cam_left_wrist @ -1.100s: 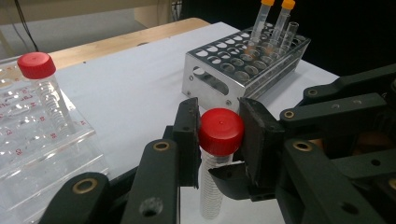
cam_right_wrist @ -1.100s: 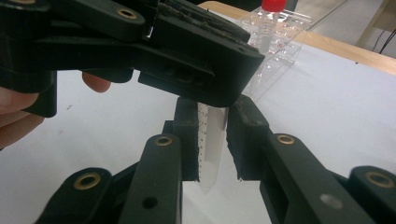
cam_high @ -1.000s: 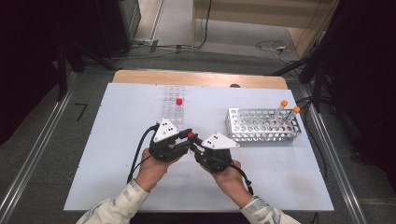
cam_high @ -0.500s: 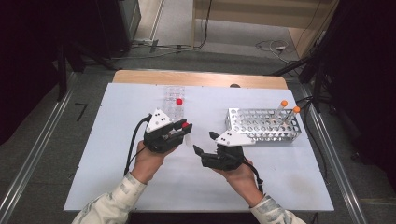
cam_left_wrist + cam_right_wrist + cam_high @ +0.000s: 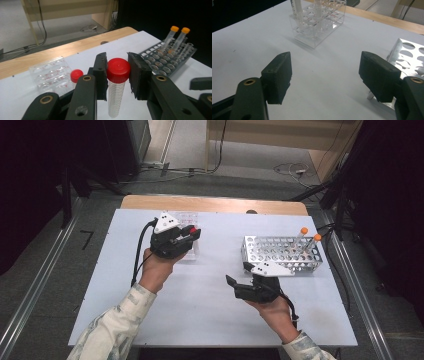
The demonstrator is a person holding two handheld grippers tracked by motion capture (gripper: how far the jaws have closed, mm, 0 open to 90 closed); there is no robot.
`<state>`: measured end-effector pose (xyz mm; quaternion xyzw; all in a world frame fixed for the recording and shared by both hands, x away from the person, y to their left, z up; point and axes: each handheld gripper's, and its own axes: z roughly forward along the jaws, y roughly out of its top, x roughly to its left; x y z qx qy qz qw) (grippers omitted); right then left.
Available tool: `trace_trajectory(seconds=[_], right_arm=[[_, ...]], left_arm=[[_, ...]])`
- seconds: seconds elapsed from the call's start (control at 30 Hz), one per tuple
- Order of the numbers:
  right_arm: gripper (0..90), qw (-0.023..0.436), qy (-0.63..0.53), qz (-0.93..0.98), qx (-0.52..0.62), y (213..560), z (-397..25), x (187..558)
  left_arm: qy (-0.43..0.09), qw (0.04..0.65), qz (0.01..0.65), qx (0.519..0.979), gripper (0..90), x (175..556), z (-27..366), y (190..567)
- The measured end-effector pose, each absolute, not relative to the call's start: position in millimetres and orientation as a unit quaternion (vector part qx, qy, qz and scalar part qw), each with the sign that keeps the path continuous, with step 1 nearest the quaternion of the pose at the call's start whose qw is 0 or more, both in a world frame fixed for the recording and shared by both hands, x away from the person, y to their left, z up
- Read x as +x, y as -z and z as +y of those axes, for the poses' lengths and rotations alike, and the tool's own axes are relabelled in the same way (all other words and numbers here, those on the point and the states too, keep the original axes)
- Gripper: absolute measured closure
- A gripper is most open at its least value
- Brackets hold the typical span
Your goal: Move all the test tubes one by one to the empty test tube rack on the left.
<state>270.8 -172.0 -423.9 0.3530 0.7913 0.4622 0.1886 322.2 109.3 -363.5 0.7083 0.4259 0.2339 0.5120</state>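
Observation:
My left gripper (image 5: pixel 117 76) is shut on a clear graduated tube with a red cap (image 5: pixel 118 68), held upright just below the cap. In the high view this left gripper (image 5: pixel 187 236) hovers over the clear plastic rack (image 5: pixel 186 216) at the table's far left. A second red-capped tube (image 5: pixel 76 75) stands in that clear rack (image 5: pixel 48 75). Nearer the front, my right gripper (image 5: pixel 239 274) is open and holds nothing, left of the metal rack (image 5: pixel 282 252). Its jaws (image 5: pixel 325 75) stand wide apart above bare table.
Two orange-capped tubes (image 5: pixel 303 231) (image 5: pixel 317 238) lean in the far right end of the metal rack (image 5: pixel 170 57). The clear rack (image 5: pixel 318 22) lies ahead of the right gripper, the metal rack's corner (image 5: pixel 409 55) to its right. A wooden strip (image 5: pixel 210 204) runs along the table's far edge.
The grippers met at the table's middle with the red-capped tube between them. The left one has since carried it back-left to the clear rack; the right one drew back, open.

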Motion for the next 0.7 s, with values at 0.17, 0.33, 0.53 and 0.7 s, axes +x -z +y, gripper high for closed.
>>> trace_trajectory(seconds=[0.17,0.33,0.53,0.7], right_arm=[[25.2,0.19,-0.462,0.789,0.358,423,-176,271],[25.5,0.193,-0.463,0.786,0.361,423,-177,272],[25.5,0.195,-0.462,0.786,0.362,423,-178,273],[25.5,0.196,-0.464,0.785,0.362,423,-178,272]], left_arm=[[-0.244,0.504,0.443,0.7,69.9,336,116,361],[-0.246,0.506,0.452,0.692,69.9,346,119,360],[-0.251,0.498,0.46,0.691,69.9,354,118,363],[-0.262,0.489,0.461,0.692,69.9,358,117,366]])
